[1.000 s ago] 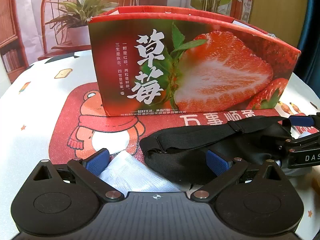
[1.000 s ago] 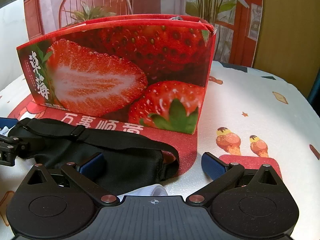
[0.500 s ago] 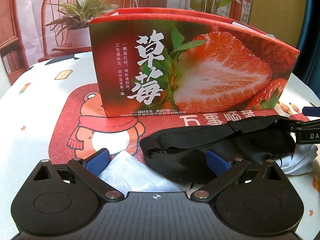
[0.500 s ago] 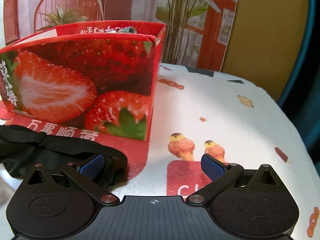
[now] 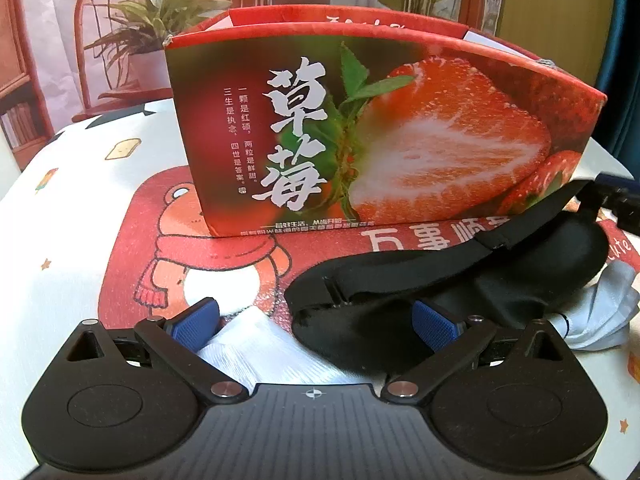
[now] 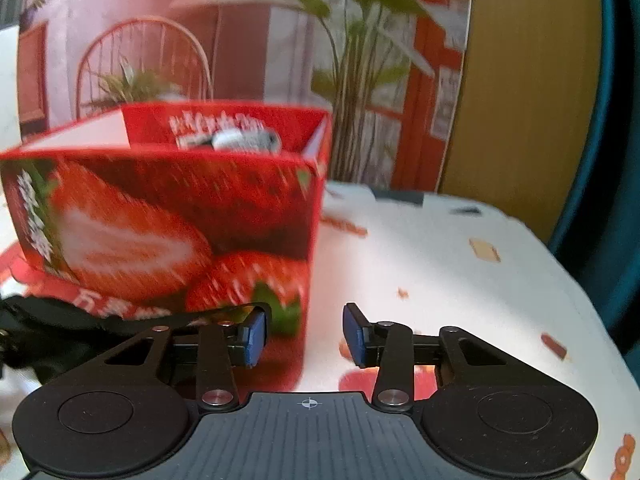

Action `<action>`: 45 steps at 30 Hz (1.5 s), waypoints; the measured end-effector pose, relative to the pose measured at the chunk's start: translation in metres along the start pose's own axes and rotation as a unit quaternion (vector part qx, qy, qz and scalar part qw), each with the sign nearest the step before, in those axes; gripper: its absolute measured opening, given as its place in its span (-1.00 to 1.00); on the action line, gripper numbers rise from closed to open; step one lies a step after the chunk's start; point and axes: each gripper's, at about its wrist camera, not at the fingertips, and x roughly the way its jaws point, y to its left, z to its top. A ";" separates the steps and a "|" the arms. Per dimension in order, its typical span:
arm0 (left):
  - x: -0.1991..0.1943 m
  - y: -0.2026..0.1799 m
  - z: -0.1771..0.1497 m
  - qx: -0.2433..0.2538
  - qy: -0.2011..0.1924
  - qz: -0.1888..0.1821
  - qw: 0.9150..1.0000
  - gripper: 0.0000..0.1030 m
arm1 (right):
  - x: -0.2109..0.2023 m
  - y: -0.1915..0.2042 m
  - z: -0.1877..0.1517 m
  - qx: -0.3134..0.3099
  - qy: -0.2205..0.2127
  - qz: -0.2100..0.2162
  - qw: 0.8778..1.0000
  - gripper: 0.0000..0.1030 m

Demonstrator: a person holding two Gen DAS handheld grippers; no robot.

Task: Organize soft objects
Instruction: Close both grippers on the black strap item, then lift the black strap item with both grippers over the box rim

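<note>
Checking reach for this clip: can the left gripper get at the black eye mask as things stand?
Probably yes: the left gripper is open right at the black eye mask, one pad already over its edge, nothing between.

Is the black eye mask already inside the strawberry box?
No, the black eye mask lies on the table in front of the strawberry box.

Warm, even lighting is observed. Ahead of the fingers (image 6: pixel 354 334), the strawberry box (image 6: pixel 168 224) is smeared by motion blur; edges are bowed by fisheye distortion.
</note>
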 end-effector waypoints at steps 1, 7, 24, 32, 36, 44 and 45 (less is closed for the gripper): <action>0.001 0.001 0.002 -0.004 0.001 0.004 1.000 1.00 | -0.003 0.001 0.002 -0.001 -0.008 0.000 1.000 -0.28; 0.005 0.009 0.007 -0.021 0.001 0.023 1.000 1.00 | -0.012 0.000 0.010 0.005 -0.028 0.006 1.000 -0.33; 0.013 0.046 0.013 -0.084 -0.021 0.071 0.994 0.99 | -0.019 0.002 0.010 0.006 -0.032 0.019 0.999 -0.49; 0.021 0.057 0.018 -0.094 -0.015 0.082 0.992 1.00 | -0.020 0.004 0.007 0.001 -0.026 0.027 0.999 -0.49; 0.023 0.056 0.018 -0.091 -0.013 0.085 0.992 1.00 | -0.020 0.003 0.006 0.003 -0.022 0.026 0.999 -0.49; 0.005 0.042 0.014 -0.062 -0.035 0.025 0.997 -0.52 | -0.024 0.006 0.008 -0.001 -0.028 0.040 0.999 -0.49; 0.004 0.039 0.014 -0.055 -0.038 0.025 0.997 -0.66 | -0.026 0.007 0.008 -0.002 -0.030 0.043 0.999 -0.50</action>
